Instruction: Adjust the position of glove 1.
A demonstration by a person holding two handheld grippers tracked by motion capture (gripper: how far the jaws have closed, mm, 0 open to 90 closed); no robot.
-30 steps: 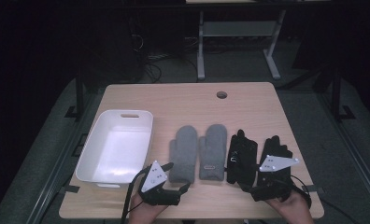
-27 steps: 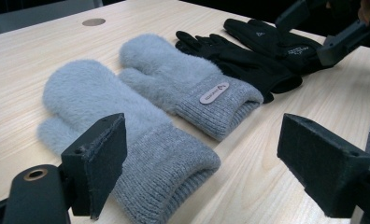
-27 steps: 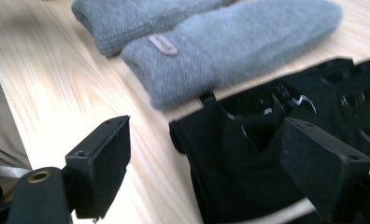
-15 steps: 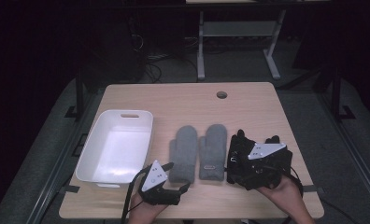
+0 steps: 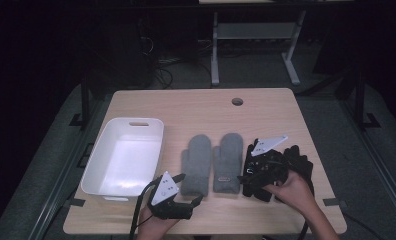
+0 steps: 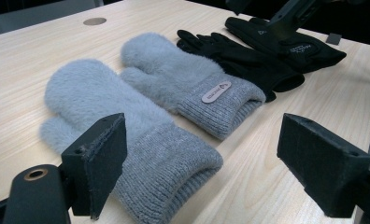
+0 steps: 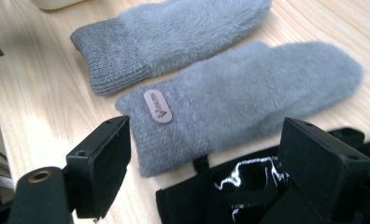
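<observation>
Two grey mittens (image 5: 213,162) and black gloves (image 5: 298,162) are laid on the tabletop (image 5: 196,107); the white bin (image 5: 123,157) is seen empty. Both the left gripper (image 5: 198,199) and right gripper (image 5: 248,181) are held wide open, gripping nothing, so nothing appears sorted yet

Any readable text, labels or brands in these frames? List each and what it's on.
Nothing reads clearly.
Pink tab on the cuff of one grey mitten: script logo, too blurred to read.
White print on a black glove: too small to read.
White marks on the black glove under the right gripper: not legible as text.
</observation>
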